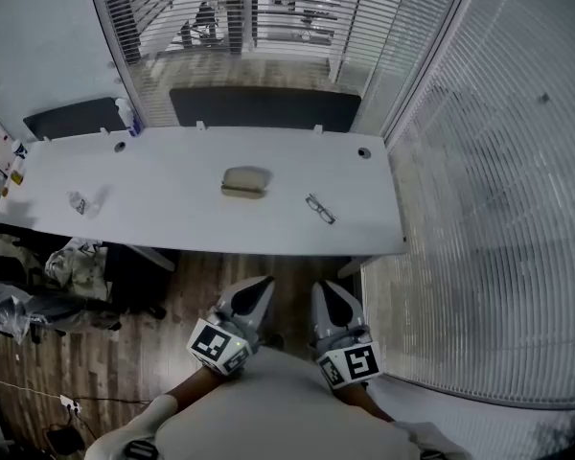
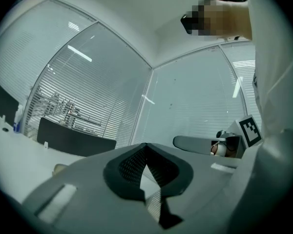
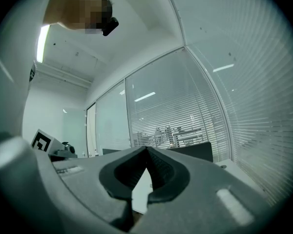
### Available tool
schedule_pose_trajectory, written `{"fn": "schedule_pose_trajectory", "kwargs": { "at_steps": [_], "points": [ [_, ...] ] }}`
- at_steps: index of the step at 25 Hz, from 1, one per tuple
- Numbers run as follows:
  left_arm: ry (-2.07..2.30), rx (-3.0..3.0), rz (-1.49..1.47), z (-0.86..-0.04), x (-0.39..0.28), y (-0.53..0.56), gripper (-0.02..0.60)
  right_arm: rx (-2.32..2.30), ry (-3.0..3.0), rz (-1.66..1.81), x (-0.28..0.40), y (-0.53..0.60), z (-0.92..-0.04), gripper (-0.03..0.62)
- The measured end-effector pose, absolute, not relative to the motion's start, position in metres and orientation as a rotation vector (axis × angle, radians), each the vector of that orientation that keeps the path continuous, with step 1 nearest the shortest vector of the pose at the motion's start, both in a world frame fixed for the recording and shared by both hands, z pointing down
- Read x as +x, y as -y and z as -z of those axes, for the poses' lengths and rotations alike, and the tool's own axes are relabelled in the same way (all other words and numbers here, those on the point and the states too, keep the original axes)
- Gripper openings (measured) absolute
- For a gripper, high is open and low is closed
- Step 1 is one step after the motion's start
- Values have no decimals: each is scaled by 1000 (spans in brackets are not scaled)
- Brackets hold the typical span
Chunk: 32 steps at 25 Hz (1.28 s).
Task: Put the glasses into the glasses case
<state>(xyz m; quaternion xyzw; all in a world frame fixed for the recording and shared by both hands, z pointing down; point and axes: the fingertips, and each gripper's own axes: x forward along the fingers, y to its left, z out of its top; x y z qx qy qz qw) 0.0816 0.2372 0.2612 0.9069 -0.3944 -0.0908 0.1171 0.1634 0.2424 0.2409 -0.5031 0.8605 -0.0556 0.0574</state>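
A: State of the jaws, nearest items first?

B: Left gripper (image 1: 257,287): jaws pressed together, tips meeting, nothing between them; right gripper (image 1: 328,290): the same, closed and empty. Both are held side by side close to the person's body, over the wood floor (image 1: 187,300), short of the table's near edge; each points toward the table.

A: Location of the glasses?

B: The glasses (image 1: 319,209) lie on the white table (image 1: 172,166), right of centre, near the front edge; no gripper touches them.

A: And the case?

B: The case (image 1: 245,182) lies at mid-table, tan, lid down; it is left of the glasses and apart from them, slightly farther from the front edge.

A: Other items?

B: A small clear object (image 1: 80,202) lies at the table's left end, well apart from the case; a bottle (image 1: 126,115) stands at the far left corner; a dark panel (image 1: 264,108) runs along the far edge; blinds (image 1: 498,161) cover the glass walls beyond and to the right.
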Motion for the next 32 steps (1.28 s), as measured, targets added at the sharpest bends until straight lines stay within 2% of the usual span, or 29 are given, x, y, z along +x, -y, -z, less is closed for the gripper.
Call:
{"fn": "schedule_pose_trajectory", "kwargs": {
  "at_steps": [18, 32],
  "points": [
    [1115, 2694, 263, -253, 81, -184, 0, -1515, -2619, 151, 153, -191, -242, 2],
    [1140, 2675, 283, -251, -4, -54, 0, -1446, -2672, 135, 63, -49, -235, 2]
  ]
}}
